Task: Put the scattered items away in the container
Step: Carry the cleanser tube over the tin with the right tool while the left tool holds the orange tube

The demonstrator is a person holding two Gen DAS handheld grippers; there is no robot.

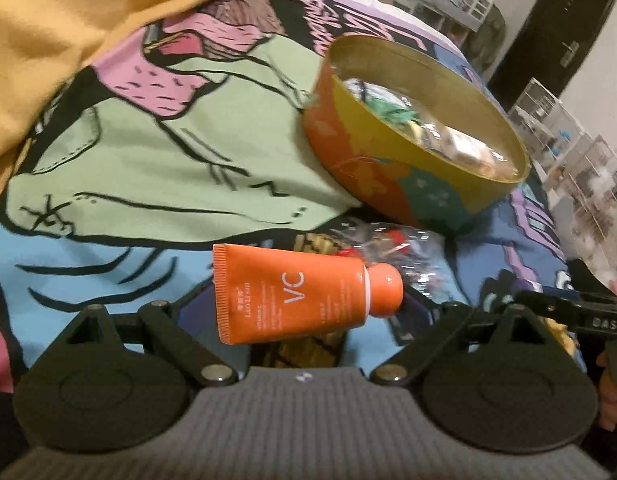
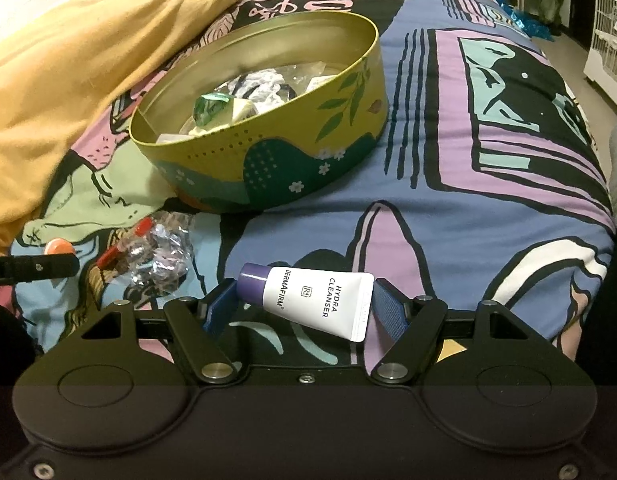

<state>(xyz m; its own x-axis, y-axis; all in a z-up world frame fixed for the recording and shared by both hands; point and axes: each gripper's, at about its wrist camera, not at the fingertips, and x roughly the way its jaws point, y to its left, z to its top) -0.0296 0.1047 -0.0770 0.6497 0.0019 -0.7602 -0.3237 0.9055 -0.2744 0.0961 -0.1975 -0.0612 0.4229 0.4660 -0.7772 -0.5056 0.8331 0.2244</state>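
An orange tube [image 1: 292, 300] marked VC lies crosswise between the pads of my left gripper [image 1: 312, 308], crimped end against one pad and cap against the other, gripped end to end. My right gripper [image 2: 304, 304] is shut the same way on a white cleanser tube [image 2: 320, 300] with a purple cap. The round printed tin [image 1: 348, 152] [image 2: 268, 160] stands on the bed beyond both grippers, with several small items inside. A crumpled clear packet [image 1: 392, 248] [image 2: 156, 248] with red bits lies on the cover in front of the tin.
Everything rests on a bed with a bright cartoon-print cover [image 2: 448, 200]. A yellow blanket [image 1: 68, 20] [image 2: 68, 60] is heaped at the back left. The bed's edge drops off at the right, with a white wire crate [image 2: 608, 52] on the floor beyond.
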